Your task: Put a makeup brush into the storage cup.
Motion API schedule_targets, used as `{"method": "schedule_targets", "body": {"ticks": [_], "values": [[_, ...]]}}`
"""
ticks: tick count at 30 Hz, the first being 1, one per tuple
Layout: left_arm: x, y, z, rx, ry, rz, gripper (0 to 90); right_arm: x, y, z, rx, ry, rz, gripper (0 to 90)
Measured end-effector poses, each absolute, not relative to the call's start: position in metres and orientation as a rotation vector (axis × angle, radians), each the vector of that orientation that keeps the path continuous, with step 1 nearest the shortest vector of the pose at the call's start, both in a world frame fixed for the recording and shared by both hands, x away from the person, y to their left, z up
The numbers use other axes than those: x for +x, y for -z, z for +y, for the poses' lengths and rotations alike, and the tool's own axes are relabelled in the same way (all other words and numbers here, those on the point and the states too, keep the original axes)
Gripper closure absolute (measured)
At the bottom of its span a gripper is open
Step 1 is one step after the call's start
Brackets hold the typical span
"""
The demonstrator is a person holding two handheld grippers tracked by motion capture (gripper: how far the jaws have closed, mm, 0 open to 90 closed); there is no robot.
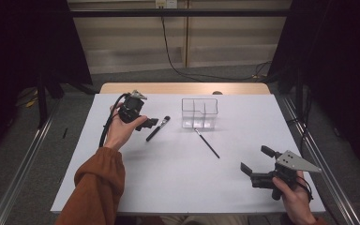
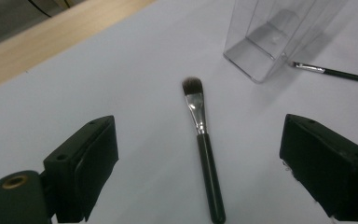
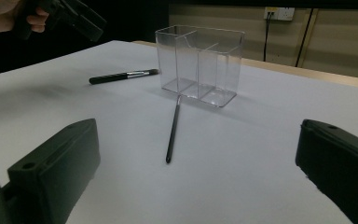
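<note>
The fat brush (image 2: 204, 154) lies flat on the white table (image 1: 168, 178), hairs pointing to the far edge, near the clear box (image 1: 199, 113). There is bare table all around it. The left gripper (image 1: 146, 123) hangs just over its handle, jaws wide apart, nothing between. The right gripper (image 1: 258, 160) rests near the front right corner, also wide apart. A thin brush (image 1: 207, 143) lies by the box.

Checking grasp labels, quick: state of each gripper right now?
Left gripper: open, holding nothing, jaws either side of the flat black-handled makeup brush lying on the white table.
Right gripper: open, holding nothing.
</note>
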State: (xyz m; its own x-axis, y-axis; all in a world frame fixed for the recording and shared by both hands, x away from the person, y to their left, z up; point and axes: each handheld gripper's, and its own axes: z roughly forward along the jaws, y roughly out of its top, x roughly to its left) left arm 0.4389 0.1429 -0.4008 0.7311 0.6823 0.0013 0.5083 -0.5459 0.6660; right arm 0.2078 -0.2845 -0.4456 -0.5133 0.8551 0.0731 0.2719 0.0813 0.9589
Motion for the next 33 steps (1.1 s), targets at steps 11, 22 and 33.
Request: {"method": "schedule_targets", "body": {"ticks": [11, 22, 33], "values": [[0.448, 0.414, 0.137, 2.438, -0.206, 0.989, 7.3, 0.208, 0.446, -0.284, 1.104, -1.437, 1.854, 0.0], [0.457, 0.429, 0.124, 2.604, -0.133, 1.008, 6.8, 0.208, 0.446, -0.284, 1.106, -1.438, 1.858, 0.0], [0.462, 0.436, 0.116, 2.713, -0.074, 1.034, 13.8, 0.208, 0.447, -0.284, 1.108, -1.439, 1.859, 0.0]]}}
